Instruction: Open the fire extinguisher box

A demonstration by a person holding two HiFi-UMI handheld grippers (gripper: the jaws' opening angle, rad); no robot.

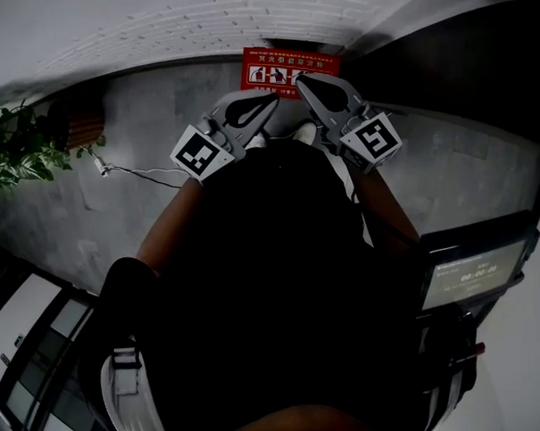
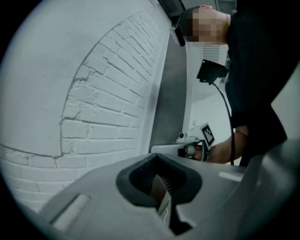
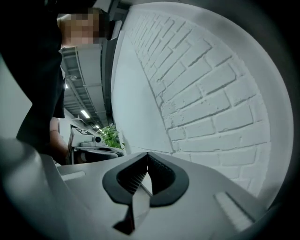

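The red fire extinguisher box (image 1: 289,71) stands on the grey floor against the white brick wall, straight ahead of me; its lower part is hidden behind the grippers. Both grippers are held up close to my chest, pointing toward the wall. My left gripper (image 1: 273,99) is shut with nothing between its jaws, and the right gripper (image 1: 301,78) beside it is also shut and empty. In the left gripper view the closed tips (image 2: 157,155) face the brick wall (image 2: 103,93). The right gripper's closed tips (image 3: 147,153) face the same wall (image 3: 211,93). Neither touches the box.
A green potted plant (image 1: 21,150) grows at the left. A white cable (image 1: 138,171) trails across the floor. A dark machine with a lit screen (image 1: 473,273) stands at my right, and a dark wall panel (image 1: 473,58) rises beyond it.
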